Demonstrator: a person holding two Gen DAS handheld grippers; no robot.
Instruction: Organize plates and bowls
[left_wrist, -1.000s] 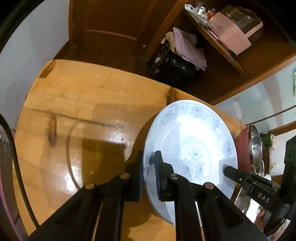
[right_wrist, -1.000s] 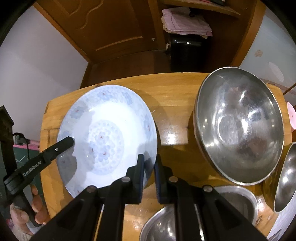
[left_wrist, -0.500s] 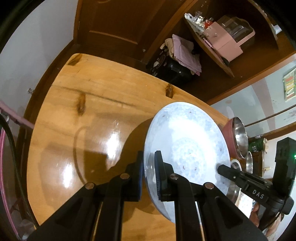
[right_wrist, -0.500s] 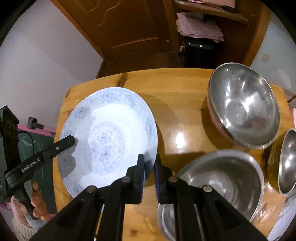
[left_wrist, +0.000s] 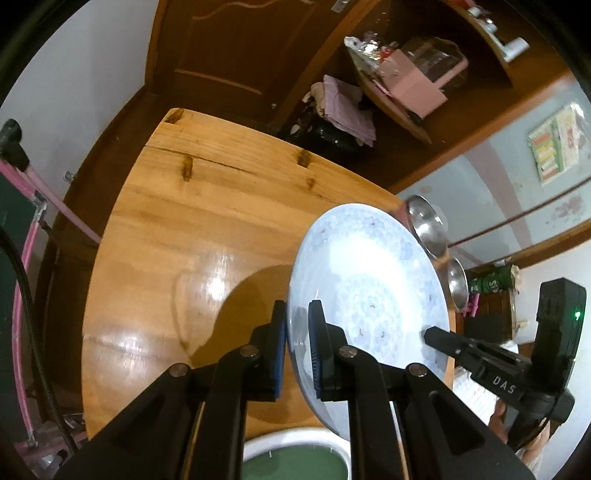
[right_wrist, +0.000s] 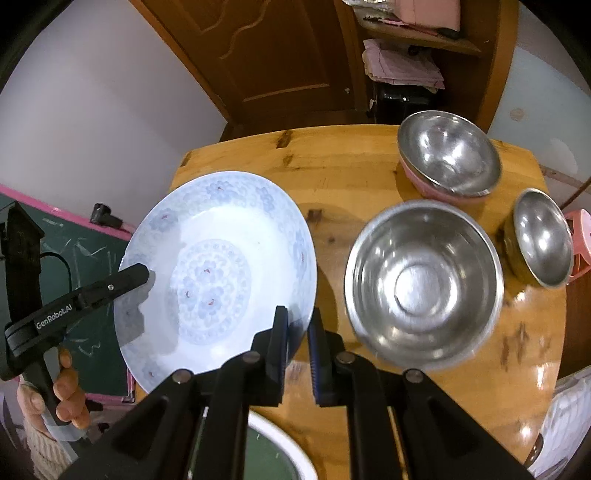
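Both my jaws clamp the plate (right_wrist: 218, 269), now lifted higher above the table (left_wrist: 177, 229), ready for stacking.

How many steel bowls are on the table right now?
3. A pink-sided one at the far right corner, a large one nearer, beside the held plate, and a small one at the right edge. The claws may hide others.
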